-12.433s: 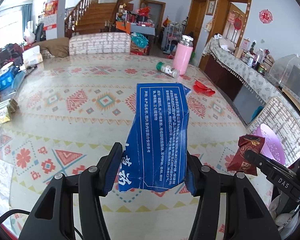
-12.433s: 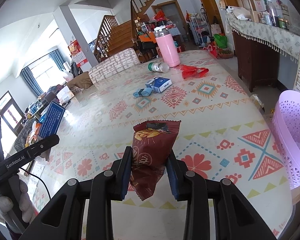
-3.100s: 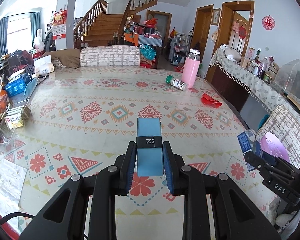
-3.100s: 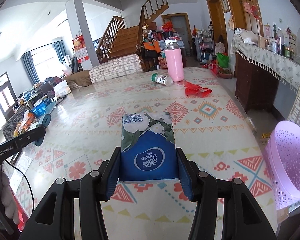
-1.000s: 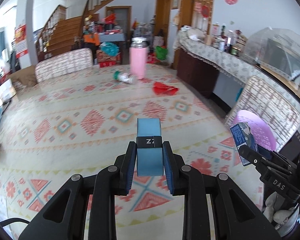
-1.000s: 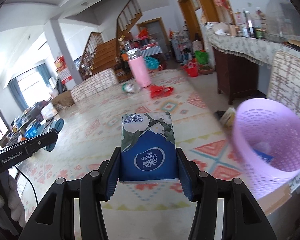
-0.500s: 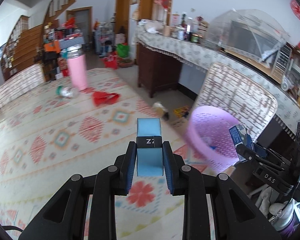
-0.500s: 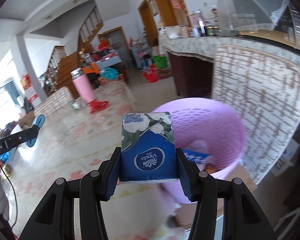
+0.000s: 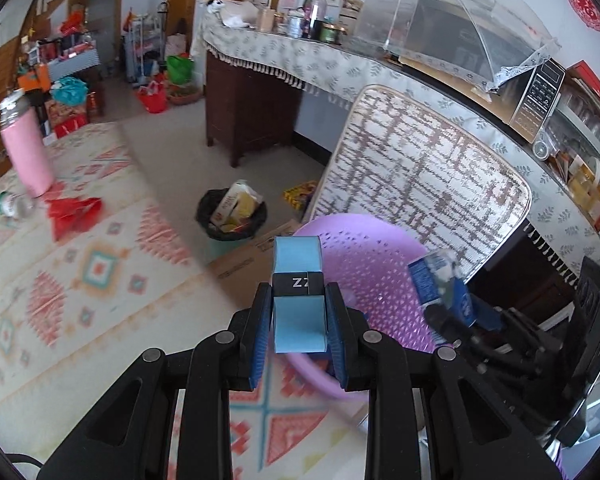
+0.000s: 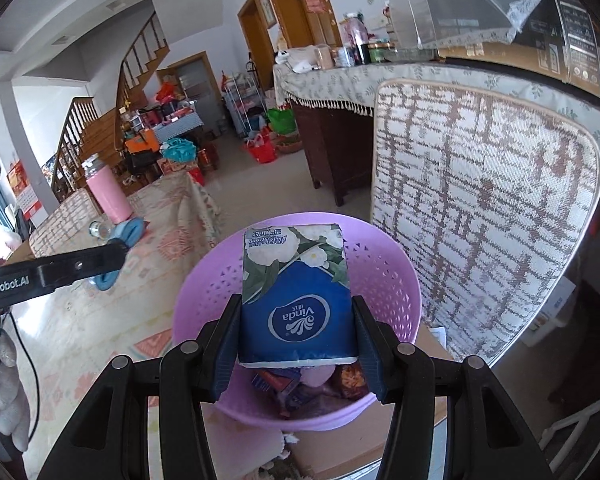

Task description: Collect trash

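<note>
step in hand: drop-off. both grippers carry trash to the purple basket (image 10: 384,280) beside the table (image 9: 80,300).

right gripper (image 10: 298,340) is clamped on a blue tissue pack (image 10: 296,300), held flat between the pads with the white flower print at the far end. in the right wrist view the pack sits directly over the basket mouth, not touching the rim. wrappers already lie in the basket bottom, partly hidden by the pack.

left gripper (image 9: 299,332) is clamped on a small light-blue roll (image 9: 298,300) with a black band around its middle, upright between the pads. in the left wrist view it hangs at the near edge of the basket (image 9: 380,264), over the table edge rather than clearly over the opening.

next move, as a judgement: right jaws part first, since the pack looks lined up and should fall straight in. the pack is soft and wide, so it may catch on the rim if it tilts. the left one likely needs to travel further over the opening before letting go.

still on the table: a pink bottle (image 9: 24,148), a small jar on its side (image 9: 10,204) and a red wrapper (image 9: 74,212) just beside it. the wrapper and jar look like remaining pickups.
</note>
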